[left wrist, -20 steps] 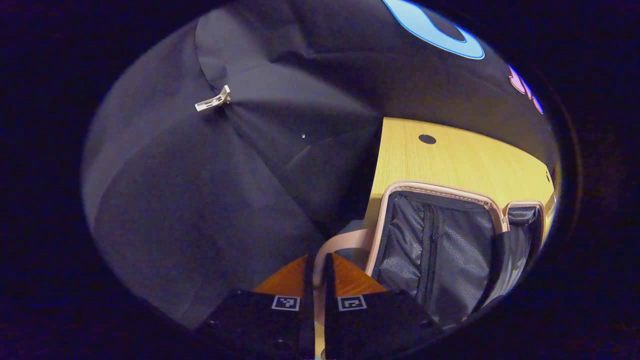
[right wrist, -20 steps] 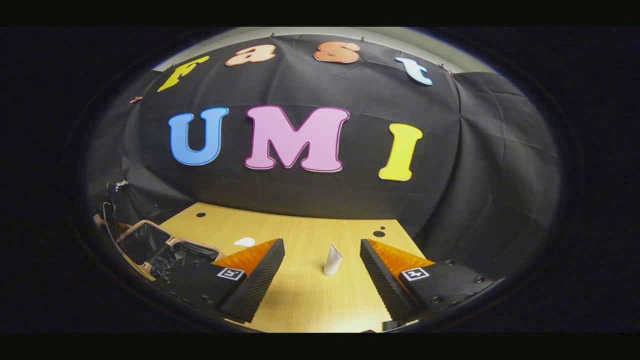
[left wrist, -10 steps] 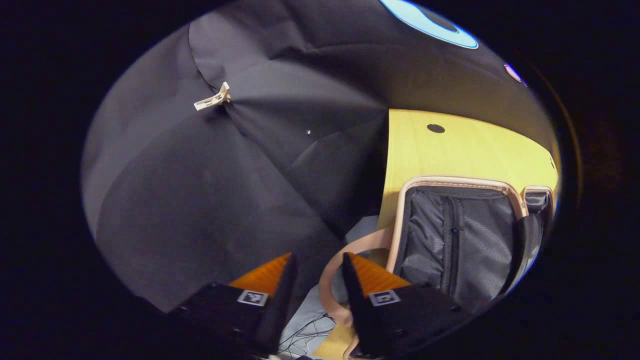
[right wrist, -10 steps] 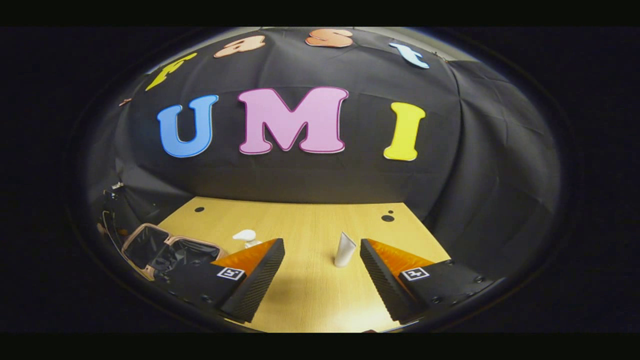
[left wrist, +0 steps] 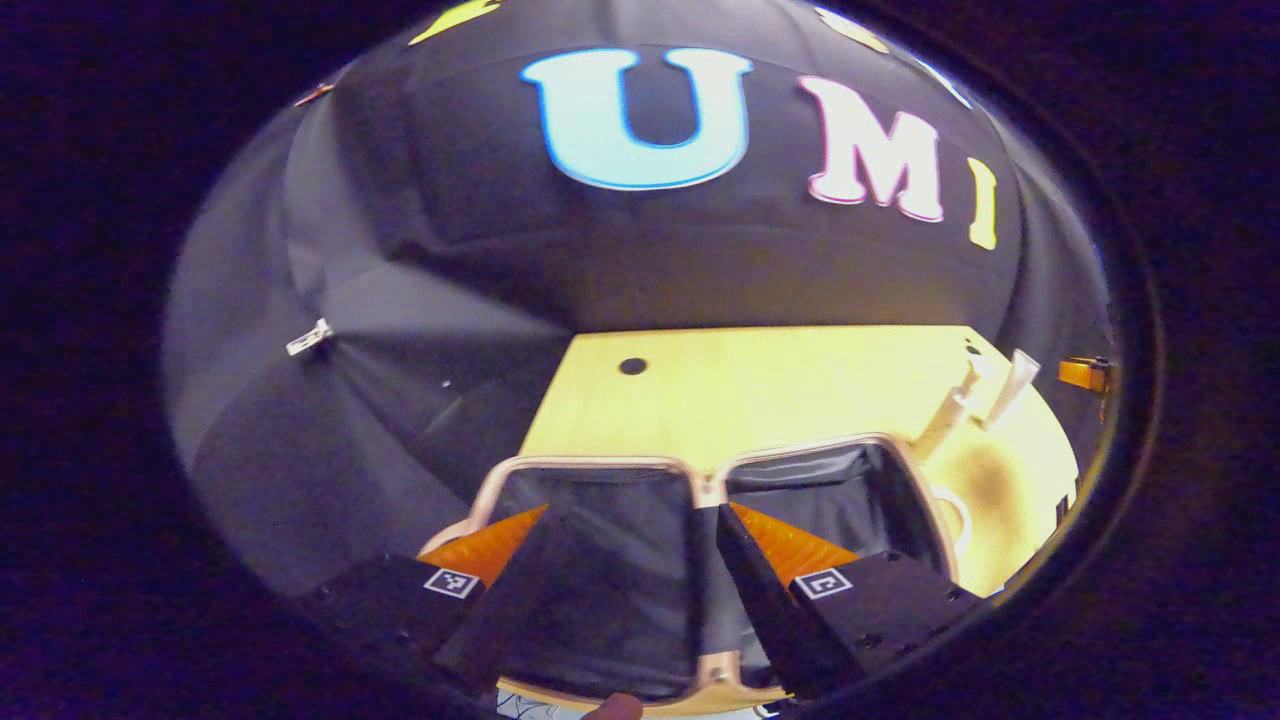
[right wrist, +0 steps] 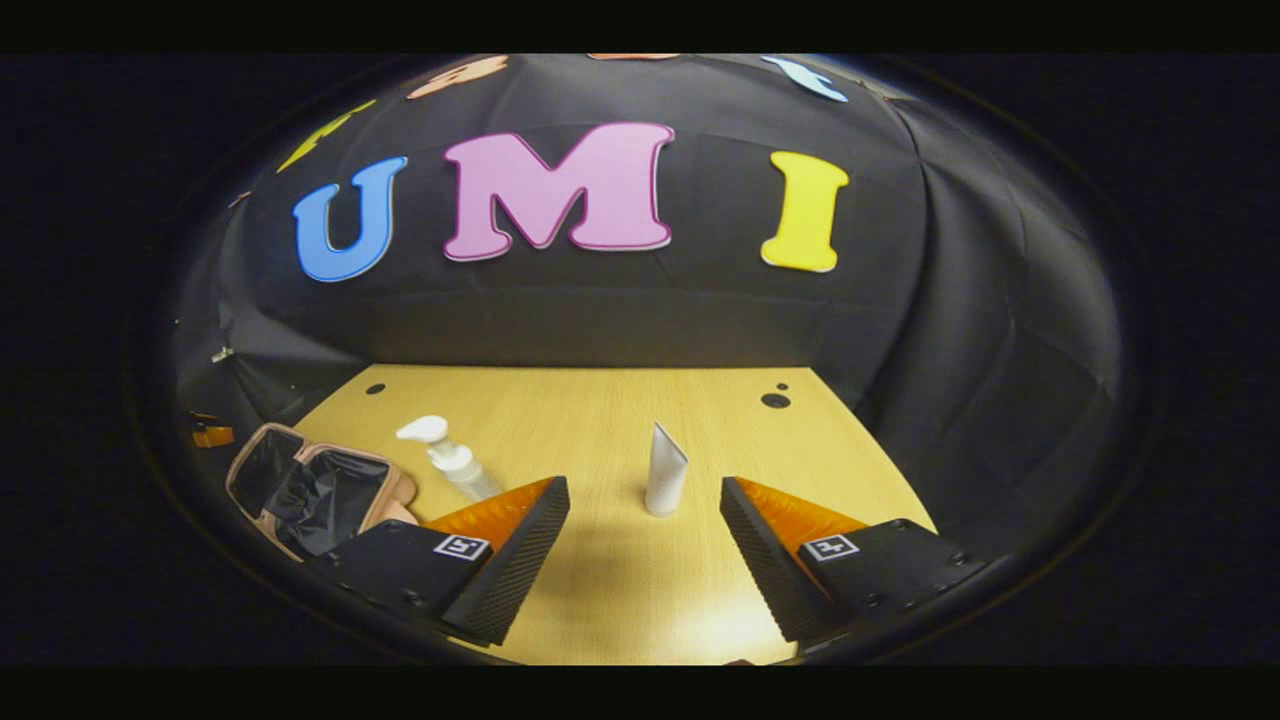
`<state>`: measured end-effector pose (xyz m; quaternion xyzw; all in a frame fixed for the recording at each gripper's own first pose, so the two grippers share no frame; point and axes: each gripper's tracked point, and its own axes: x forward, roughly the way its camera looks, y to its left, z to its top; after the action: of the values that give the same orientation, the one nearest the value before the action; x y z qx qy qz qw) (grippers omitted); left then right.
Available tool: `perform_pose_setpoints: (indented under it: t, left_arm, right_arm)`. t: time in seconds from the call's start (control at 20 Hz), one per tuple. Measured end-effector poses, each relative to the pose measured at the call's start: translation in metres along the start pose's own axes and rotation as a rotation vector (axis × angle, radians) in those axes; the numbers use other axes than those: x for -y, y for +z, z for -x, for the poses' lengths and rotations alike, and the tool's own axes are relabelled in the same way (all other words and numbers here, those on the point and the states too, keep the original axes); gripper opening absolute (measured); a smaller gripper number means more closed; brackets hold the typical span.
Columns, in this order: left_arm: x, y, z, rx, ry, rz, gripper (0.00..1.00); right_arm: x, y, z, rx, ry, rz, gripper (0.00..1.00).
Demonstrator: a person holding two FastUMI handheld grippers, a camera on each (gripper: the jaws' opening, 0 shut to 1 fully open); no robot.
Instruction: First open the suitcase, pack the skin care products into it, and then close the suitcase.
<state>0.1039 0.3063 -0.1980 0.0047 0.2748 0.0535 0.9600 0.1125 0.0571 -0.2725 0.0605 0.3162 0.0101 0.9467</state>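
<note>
The suitcase (left wrist: 590, 462) lies open on the wooden table (left wrist: 780, 380), with a pink rim and dark lining in both halves. My left gripper (left wrist: 632, 515) hangs open just above its left half, holding nothing. A white pump bottle (left wrist: 962, 392) and a white tube (left wrist: 1015, 378) stand right of the case. In the right gripper view the tube (right wrist: 663, 470) stands upright just ahead, between the open fingers of my right gripper (right wrist: 643, 490), untouched. The pump bottle (right wrist: 450, 460) stands to the left, beside the suitcase (right wrist: 300, 485).
The table (right wrist: 600, 420) has small dark holes near its back corners (right wrist: 775, 400). Black cloth walls close in the back and both sides. A pale clip (left wrist: 308, 338) is pinned to the left wall. Bare wood stretches behind the bottle and tube.
My left gripper opened, let go of the suitcase's pink edge and swung right to face the open case. The right gripper view tipped down, bringing the pump bottle fully into sight.
</note>
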Motion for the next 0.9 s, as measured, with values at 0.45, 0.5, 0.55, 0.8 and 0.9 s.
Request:
perform_pose_setpoints:
  t: [0.45, 0.5, 0.55, 0.8, 0.9]
  left_arm:
    - [0.286, 0.018, -0.063, -0.070, -0.306, -0.094, 0.99]
    - [0.298, 0.011, -0.066, -0.093, -0.307, -0.096, 0.98]
    - [0.305, 0.007, -0.068, -0.115, -0.299, -0.100, 0.98]
    - [0.307, 0.003, -0.093, -0.154, -0.220, -0.118, 0.99]
    - [0.311, 0.007, -0.095, -0.158, -0.208, -0.123, 0.99]
  right_arm:
    - [0.023, -0.046, -0.085, -0.139, 0.091, 0.028, 0.94]
    - [0.022, -0.050, -0.095, -0.150, 0.102, 0.028, 0.98]
    - [0.023, -0.054, -0.102, -0.162, 0.111, 0.029, 0.98]
    - [0.020, -0.067, -0.134, -0.185, 0.140, 0.034, 0.97]
    - [0.016, -0.073, -0.144, -0.200, 0.149, 0.024, 0.96]
